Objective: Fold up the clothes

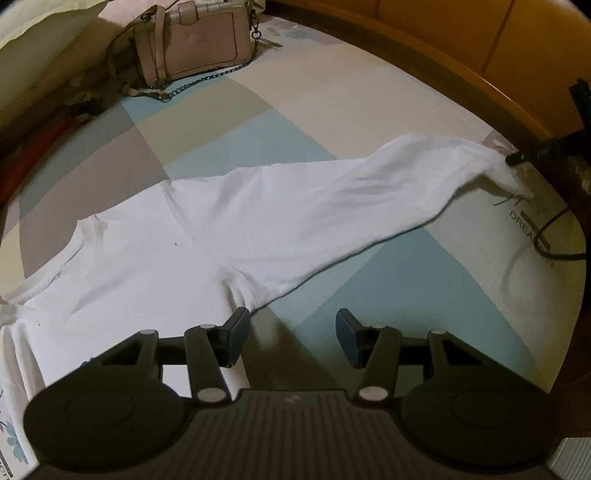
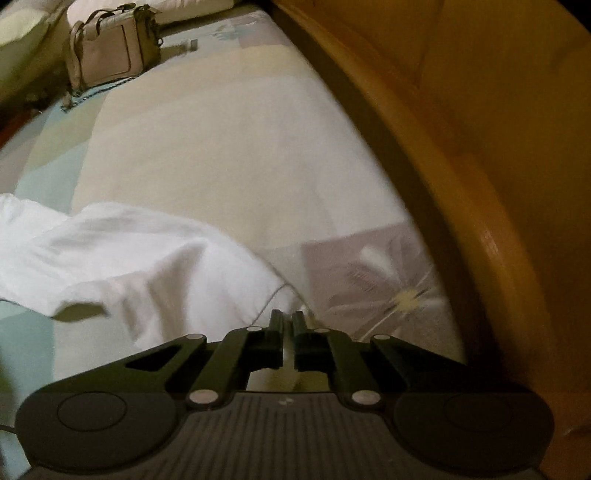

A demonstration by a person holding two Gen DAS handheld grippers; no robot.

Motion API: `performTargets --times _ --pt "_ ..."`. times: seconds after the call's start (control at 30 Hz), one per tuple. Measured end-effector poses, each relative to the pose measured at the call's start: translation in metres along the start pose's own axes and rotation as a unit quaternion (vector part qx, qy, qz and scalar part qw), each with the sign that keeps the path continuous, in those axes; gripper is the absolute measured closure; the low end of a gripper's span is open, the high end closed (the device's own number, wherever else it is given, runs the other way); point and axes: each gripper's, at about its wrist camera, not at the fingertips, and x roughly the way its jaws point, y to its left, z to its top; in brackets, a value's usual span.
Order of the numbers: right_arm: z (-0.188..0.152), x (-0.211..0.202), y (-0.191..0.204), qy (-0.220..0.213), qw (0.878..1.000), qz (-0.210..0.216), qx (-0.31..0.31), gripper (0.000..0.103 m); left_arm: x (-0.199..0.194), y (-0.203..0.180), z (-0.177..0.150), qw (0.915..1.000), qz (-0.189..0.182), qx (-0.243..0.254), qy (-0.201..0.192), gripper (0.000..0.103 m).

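Note:
A white long-sleeved shirt (image 1: 166, 251) lies flat on the patchwork bed sheet (image 1: 369, 277), its sleeve (image 1: 351, 199) stretched out to the right. My left gripper (image 1: 291, 332) hovers open over the shirt's underarm edge, with only sheet between its blue pads. My right gripper (image 2: 288, 321) is shut on the end of the sleeve (image 2: 129, 258), and white cloth shows between its fingers. In the left wrist view the right gripper (image 1: 517, 159) holds the blurred cuff a little off the sheet near the bed's right edge.
A pink handbag (image 1: 192, 40) with a chain strap stands at the far side of the bed, beside a pillow (image 1: 44, 29). A curved wooden bed frame (image 2: 480, 184) runs along the right. A black cable (image 1: 554, 236) loops over the sheet's right corner.

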Motion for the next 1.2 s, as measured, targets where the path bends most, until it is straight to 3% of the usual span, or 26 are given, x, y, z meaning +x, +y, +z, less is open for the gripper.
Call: performTargets --times 0.07,0.17,0.27,0.43,0.53,0.67,0.87,0.93,0.97,1.07,1.17,1.2 --pt "0.008 -0.008 -0.014 -0.007 0.999 -0.035 -0.001 0.100 -0.001 0.001 0.000 1.0000 0.000 -0.002 -0.003 0.051" --pt "0.020 -0.012 -0.025 0.005 0.997 -0.078 0.001 0.094 -0.002 0.002 -0.001 0.9999 0.000 -0.006 -0.008 0.051" --pt "0.030 -0.023 -0.013 -0.018 0.999 -0.030 0.010 0.093 -0.003 0.003 -0.004 0.9999 0.001 -0.011 -0.010 0.050" --pt "0.054 -0.014 0.065 -0.041 0.996 0.069 -0.031 0.081 -0.007 0.010 -0.010 0.9996 0.014 -0.023 -0.010 0.050" --pt "0.070 0.002 0.125 -0.047 0.988 0.121 -0.086 0.068 -0.011 0.018 -0.015 0.9990 0.026 -0.033 -0.012 0.050" --pt "0.080 0.025 0.188 -0.047 0.971 0.150 -0.181 0.063 -0.015 0.029 -0.025 0.9975 0.041 -0.055 -0.015 0.050" --pt "0.082 0.062 0.211 0.008 0.945 0.179 -0.273 0.063 -0.018 0.043 -0.044 0.9930 0.056 -0.101 -0.023 0.050" --pt "0.081 0.066 0.225 -0.001 0.937 0.172 -0.302 0.078 -0.016 0.046 -0.050 0.9909 0.060 -0.119 -0.023 0.050" --pt "0.081 0.066 0.229 -0.005 0.935 0.170 -0.312 0.099 -0.015 0.047 -0.053 0.9897 0.061 -0.127 -0.023 0.050" --pt "0.085 0.068 0.238 -0.025 0.937 0.152 -0.314 0.099 -0.012 0.047 -0.057 0.9877 0.064 -0.141 -0.021 0.050" --pt "0.095 0.069 0.239 -0.036 0.951 0.134 -0.276 0.098 -0.015 0.045 -0.056 0.9879 0.064 -0.139 -0.025 0.050" --pt "0.095 0.063 0.236 -0.039 0.956 0.136 -0.255 0.092 -0.018 0.044 -0.055 0.9881 0.064 -0.137 -0.028 0.050"
